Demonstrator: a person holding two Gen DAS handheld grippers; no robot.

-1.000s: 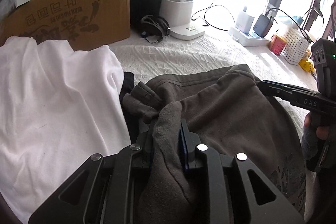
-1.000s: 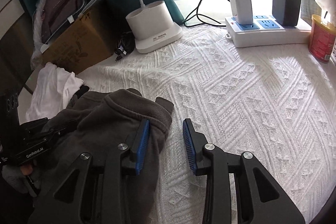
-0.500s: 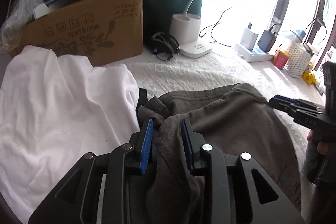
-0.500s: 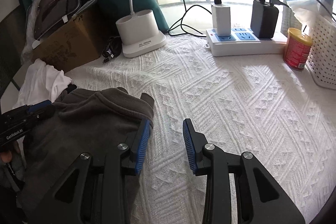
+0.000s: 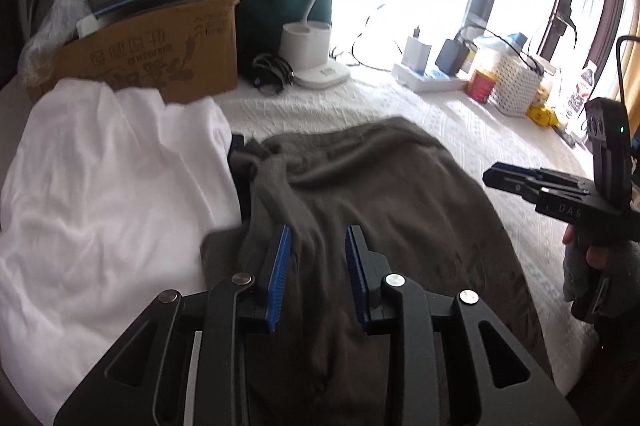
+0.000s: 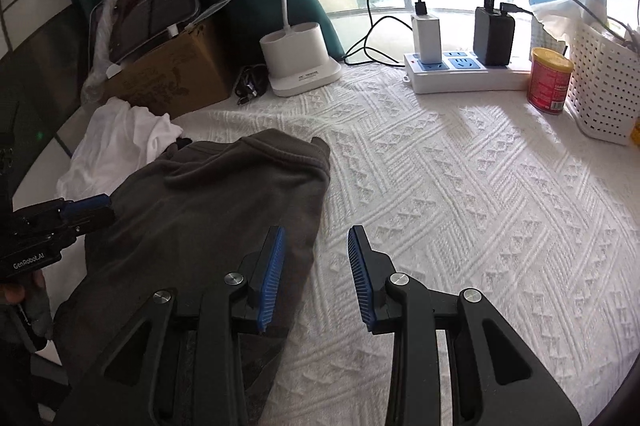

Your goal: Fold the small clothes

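My left gripper [image 5: 318,246] has just been opening, jaws apart over the grey garment [image 5: 392,194]; right gripper [image 6: 316,246] open, empty.

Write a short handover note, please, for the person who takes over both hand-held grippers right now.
Left hand-held gripper: open, jaws have just been opening; grey fabric passes between them, unpinched.
Right hand-held gripper: open, holding nothing.
Dark grey knitted garment: lies released on the white textured cover, looks folded over, rumpled.
White cotton garment: unfolded heap beside the brown cardboard box.
Left: smooth the grey one, fold the white one.
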